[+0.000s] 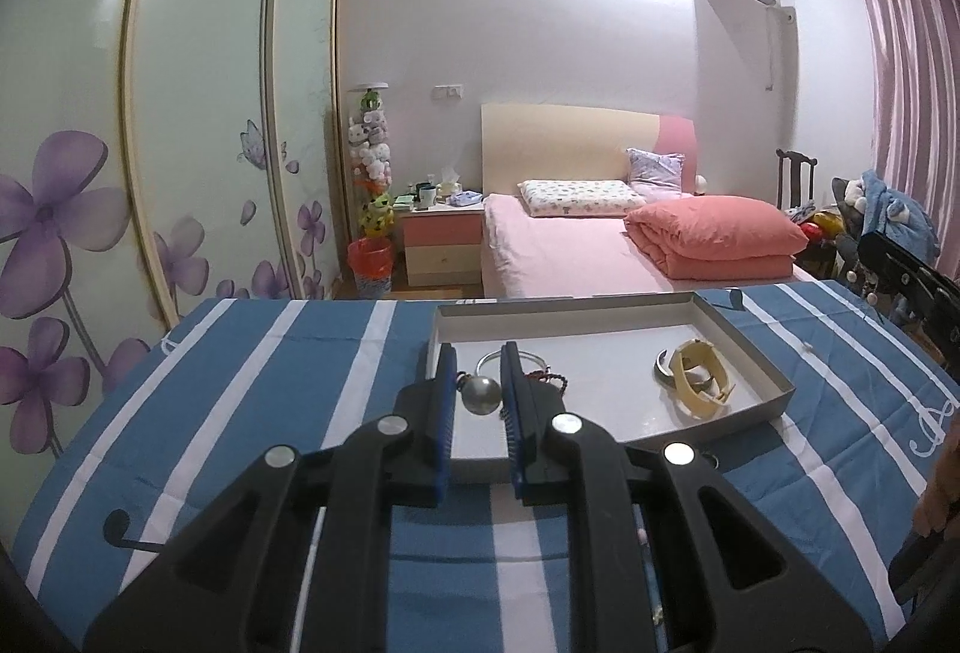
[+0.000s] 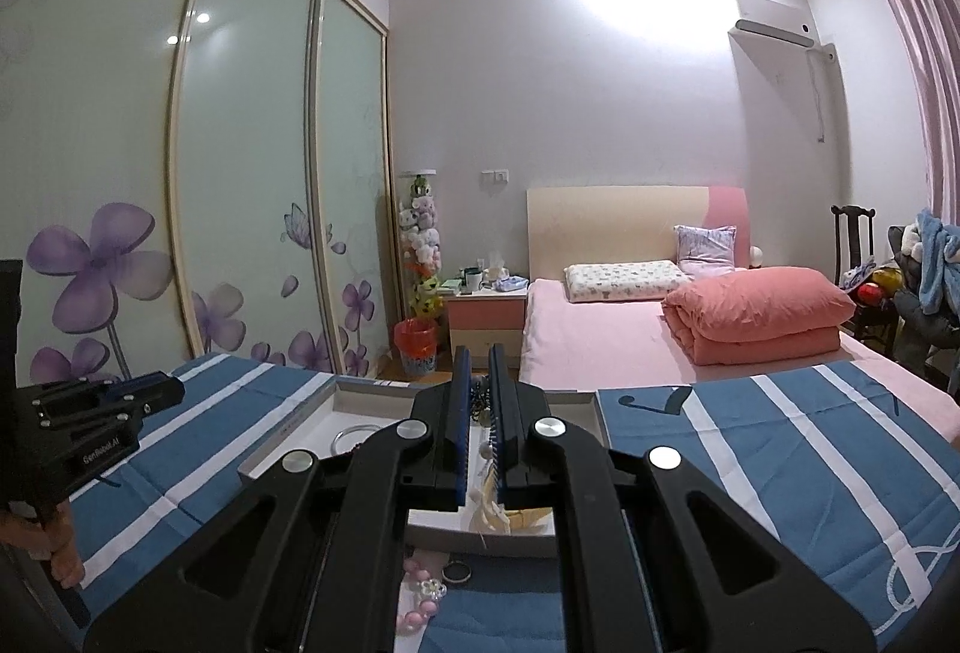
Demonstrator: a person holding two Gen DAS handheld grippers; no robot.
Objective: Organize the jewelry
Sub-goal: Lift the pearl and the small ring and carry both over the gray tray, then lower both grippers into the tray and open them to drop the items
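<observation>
Shallow grey tray (image 1: 757, 347) sitting on blue striped cloth (image 1: 252, 353). Left gripper (image 1: 477, 383) clamping silver ball pendant (image 1: 480, 396) over tray's left part; cream bangle (image 1: 699, 380) lying at right. Right gripper (image 2: 479, 395) pinching dark bead strand (image 2: 478, 404) over tray. Pink beads (image 2: 420, 593) lying outside near edge.

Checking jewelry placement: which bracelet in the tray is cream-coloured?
The wide cream bangle at the tray's right side; the bangle on the left is thin and silver.
</observation>
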